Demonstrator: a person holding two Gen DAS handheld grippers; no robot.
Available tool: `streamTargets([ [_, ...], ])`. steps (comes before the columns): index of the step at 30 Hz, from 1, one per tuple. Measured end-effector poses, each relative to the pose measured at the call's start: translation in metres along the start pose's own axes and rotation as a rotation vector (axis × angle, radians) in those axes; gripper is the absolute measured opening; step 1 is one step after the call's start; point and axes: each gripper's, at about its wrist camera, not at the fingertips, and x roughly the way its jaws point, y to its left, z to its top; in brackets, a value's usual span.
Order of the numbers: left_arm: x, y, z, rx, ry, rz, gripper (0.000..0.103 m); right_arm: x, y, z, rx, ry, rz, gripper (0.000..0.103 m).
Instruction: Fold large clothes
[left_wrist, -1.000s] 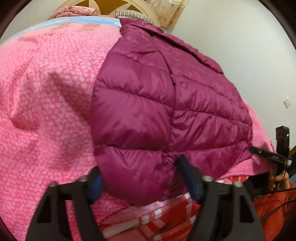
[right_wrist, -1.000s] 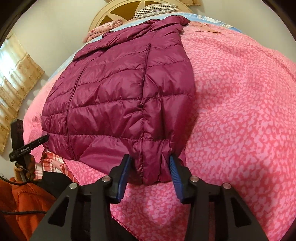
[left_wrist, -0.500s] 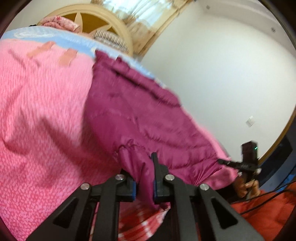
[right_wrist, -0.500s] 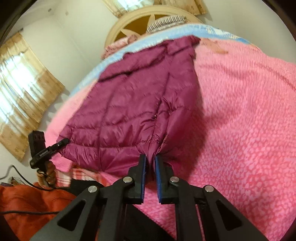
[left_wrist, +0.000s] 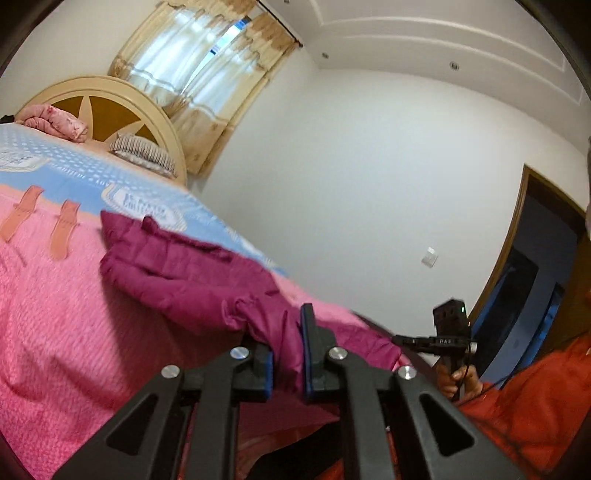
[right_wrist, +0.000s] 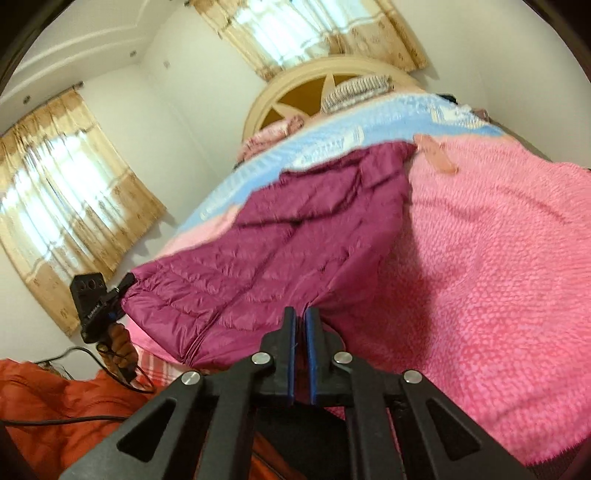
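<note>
The purple puffy jacket (right_wrist: 295, 236) lies on the bed's pink blanket (right_wrist: 498, 258), and its long way runs straight away from both grippers, toward the headboard (left_wrist: 110, 110). The left gripper (left_wrist: 287, 354) has its jaws pinching a thick bunch of the near hem. The right gripper (right_wrist: 300, 354) has its jaws pressed almost flat on a thin bit of the same hem. Both hold the near edge, side by side, so the far collar (left_wrist: 125, 236) is the spot to fold toward. The hem between the two grippers is partly hidden, and both views are blurry.
</note>
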Motion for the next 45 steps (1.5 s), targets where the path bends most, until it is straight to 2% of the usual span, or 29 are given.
streamTargets([
  [4,0.012,0.001,0.022,-0.031,-0.005,0.064,0.012,-0.016,0.0,0.02,0.025,-0.077,0.019,0.0],
  [8,0.017,0.003,0.032,-0.048,-0.012,0.1,0.012,-0.003,-0.014,0.039,0.014,-0.08,-0.102,0.0],
  [11,0.015,0.003,0.032,-0.049,-0.038,0.095,0.012,0.003,-0.038,0.041,0.137,-0.08,-0.041,0.001],
  [13,0.016,0.003,0.03,-0.045,-0.033,0.105,0.012,0.005,-0.041,0.038,0.122,-0.083,-0.074,0.001],
  [16,0.015,0.003,0.028,-0.052,-0.03,0.098,0.012,0.008,-0.037,0.033,0.083,-0.025,-0.15,0.001],
  [17,0.014,0.002,0.028,-0.052,-0.034,0.096,0.012,0.011,-0.038,0.029,0.09,0.019,-0.163,0.001],
  [21,0.011,0.004,0.024,-0.054,-0.039,0.105,0.012,0.025,-0.048,0.004,0.185,0.134,-0.103,0.002],
  [23,0.01,0.004,0.024,-0.055,-0.035,0.11,0.012,0.045,-0.054,-0.016,0.231,0.208,-0.084,0.015],
  [25,0.009,0.004,0.023,-0.05,-0.033,0.119,0.012,0.06,-0.055,-0.029,0.252,0.245,-0.086,0.078],
  [26,0.008,0.003,0.023,-0.047,-0.032,0.123,0.012,0.066,-0.054,-0.032,0.255,0.246,-0.073,0.081],
  [30,0.007,0.002,0.022,-0.037,-0.029,0.137,0.012,0.08,-0.05,-0.036,0.225,0.305,-0.102,0.081],
  [34,0.009,0.005,0.02,-0.046,-0.029,0.132,0.012,0.094,-0.044,-0.05,0.184,0.367,-0.068,0.078],
  [35,0.01,0.006,0.02,-0.049,-0.026,0.136,0.012,0.102,-0.045,-0.056,0.187,0.39,-0.072,0.073],
  [37,0.01,0.007,0.019,-0.053,-0.023,0.141,0.012,0.117,-0.051,-0.068,0.207,0.456,-0.078,0.045],
  [39,0.009,0.008,0.019,-0.054,-0.021,0.138,0.012,0.125,-0.058,-0.078,0.232,0.487,-0.068,0.04],
  [42,0.008,0.007,0.019,-0.052,-0.02,0.141,0.012,0.123,-0.066,-0.083,0.265,0.482,-0.028,0.04],
  [44,0.009,0.008,0.019,-0.06,-0.019,0.138,0.012,0.118,-0.067,-0.083,0.275,0.469,-0.008,0.025],
  [45,0.009,0.007,0.018,-0.062,-0.019,0.14,0.012,0.115,-0.067,-0.082,0.281,0.455,0.021,0.01],
])
